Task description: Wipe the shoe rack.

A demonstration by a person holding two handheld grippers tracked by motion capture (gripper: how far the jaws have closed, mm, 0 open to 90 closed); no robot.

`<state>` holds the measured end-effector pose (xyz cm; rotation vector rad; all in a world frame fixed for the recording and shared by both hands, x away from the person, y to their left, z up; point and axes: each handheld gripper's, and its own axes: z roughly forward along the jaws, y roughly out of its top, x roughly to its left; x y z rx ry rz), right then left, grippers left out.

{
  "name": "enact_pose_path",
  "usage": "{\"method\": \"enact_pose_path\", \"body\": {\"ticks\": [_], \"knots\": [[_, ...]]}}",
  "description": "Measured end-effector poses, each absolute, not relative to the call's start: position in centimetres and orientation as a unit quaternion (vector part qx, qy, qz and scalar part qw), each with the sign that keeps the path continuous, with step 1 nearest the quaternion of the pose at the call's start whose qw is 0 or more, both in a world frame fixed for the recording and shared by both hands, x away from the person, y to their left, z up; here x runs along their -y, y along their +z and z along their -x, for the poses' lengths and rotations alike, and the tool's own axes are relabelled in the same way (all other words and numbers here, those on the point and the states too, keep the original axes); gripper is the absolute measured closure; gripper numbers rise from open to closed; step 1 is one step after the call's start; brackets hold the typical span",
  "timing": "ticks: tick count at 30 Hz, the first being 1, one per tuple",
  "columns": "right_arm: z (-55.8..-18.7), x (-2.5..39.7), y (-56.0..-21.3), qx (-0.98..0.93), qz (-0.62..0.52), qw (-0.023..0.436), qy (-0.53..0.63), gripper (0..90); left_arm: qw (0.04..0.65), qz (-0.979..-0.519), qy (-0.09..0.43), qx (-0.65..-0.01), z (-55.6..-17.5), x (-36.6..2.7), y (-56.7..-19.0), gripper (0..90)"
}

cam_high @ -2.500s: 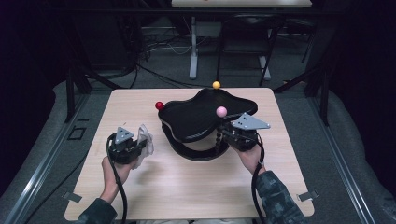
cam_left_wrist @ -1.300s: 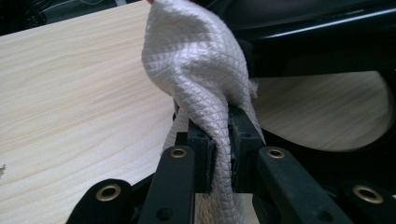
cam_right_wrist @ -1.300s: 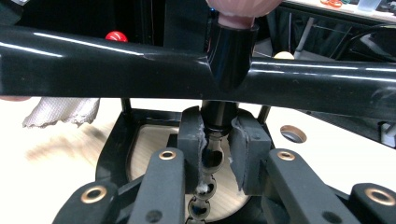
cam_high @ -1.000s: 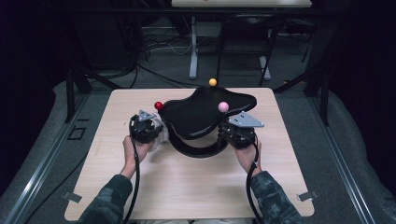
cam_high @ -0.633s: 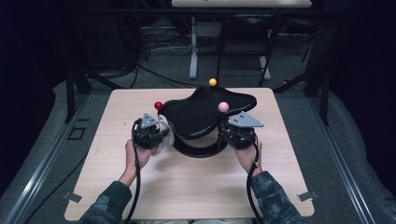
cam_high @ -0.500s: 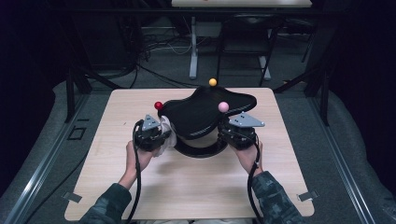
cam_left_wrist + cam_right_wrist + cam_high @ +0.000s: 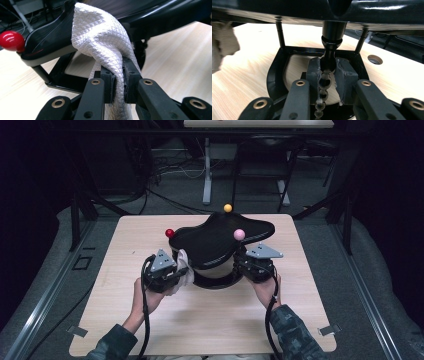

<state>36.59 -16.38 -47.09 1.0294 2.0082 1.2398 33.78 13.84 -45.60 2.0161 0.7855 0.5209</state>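
A black curved board [image 7: 220,237] rests on a black stand [image 7: 215,281] at the table's middle, with a red ball [image 7: 170,233], an orange ball [image 7: 228,208] and a pink ball [image 7: 239,234] at its tips. My left gripper [image 7: 118,82] is shut on a white quilted cloth [image 7: 100,40], pressed against the board's underside edge beside the red ball [image 7: 11,40]. My left gripper [image 7: 175,270] stands at the board's left side. My right gripper [image 7: 327,75] is shut on the stand's central black post [image 7: 329,52], under the board. My right gripper [image 7: 247,266] is at the right side.
The wooden table [image 7: 125,250] has bare surface to the left, right and front of the stand. A round hole [image 7: 375,59] shows in the tabletop beyond the stand's frame [image 7: 277,72]. Cables and table legs [image 7: 206,175] lie on the floor behind.
My left gripper has carried the cloth from the table's left side rightward up to the board's left edge. My right gripper has stayed on the post.
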Motion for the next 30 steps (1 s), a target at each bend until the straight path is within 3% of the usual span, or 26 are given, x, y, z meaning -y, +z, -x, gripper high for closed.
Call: {"method": "enact_pose_path", "body": {"ticks": [15, 30], "knots": [[-36.6, 16.2, -47.1, -0.751, -0.381, 0.283, 0.459, 74.2, 0.442, -0.829, 0.208, -0.272, -30.5, -12.1, -43.0, 81.3], [-36.5, 16.1, -47.0, -0.753, -0.379, 0.294, 0.450, 74.4, 0.415, -0.826, 0.202, -0.325, -34.3, -14.3, -45.1, 81.5]]}}
